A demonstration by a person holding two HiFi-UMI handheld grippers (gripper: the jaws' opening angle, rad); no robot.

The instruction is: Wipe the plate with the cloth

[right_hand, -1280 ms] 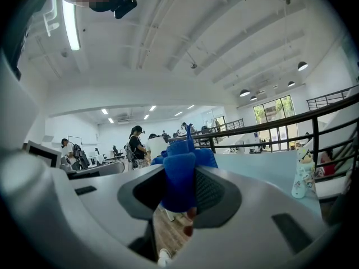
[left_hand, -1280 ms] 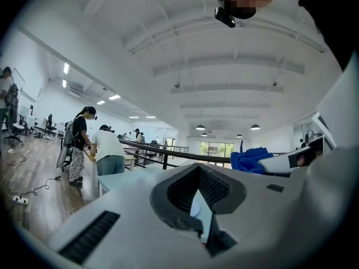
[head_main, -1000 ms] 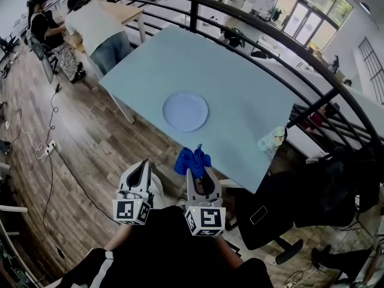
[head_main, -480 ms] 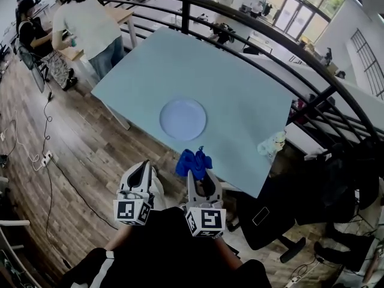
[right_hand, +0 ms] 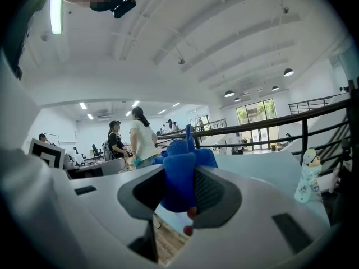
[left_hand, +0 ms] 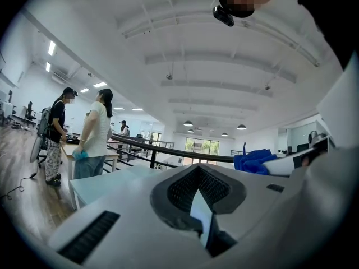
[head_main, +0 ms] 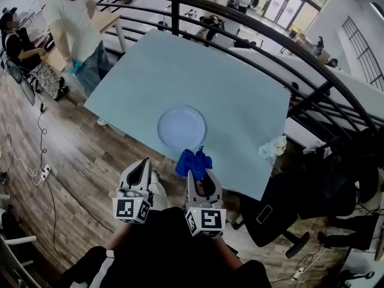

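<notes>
1. Your right gripper is clenched on the blue cloth. In the right gripper view, the cloth is bunched between the dark pads and bulges out above the jaws.
2. In the head view the cloth sits at the near edge of the table, just on the near side of the plate. The two look apart. How high the cloth hangs over the table edge can't be told.
3. Your left gripper holds nothing. In the left gripper view its jaws are drawn together to a thin slit, with nothing between the pads.
4. The left gripper is off the table, over the wooden floor, left of the right gripper and close beside it. Both point toward the far side.
5. The plate is round and pale blue. It lies flat on the pale table, bare, a little in from the near edge and left of the table's middle.
6. A small pale bottle stands at the near right edge of the table, well apart from the plate. It also shows upright at the right of the right gripper view.
7. A black railing curves along the far and right sides of the table.
8. At far left, a standing person in a light top bends over another desk. A seated person is beside them.
9. A dark office chair stands near right, below the table corner.
</notes>
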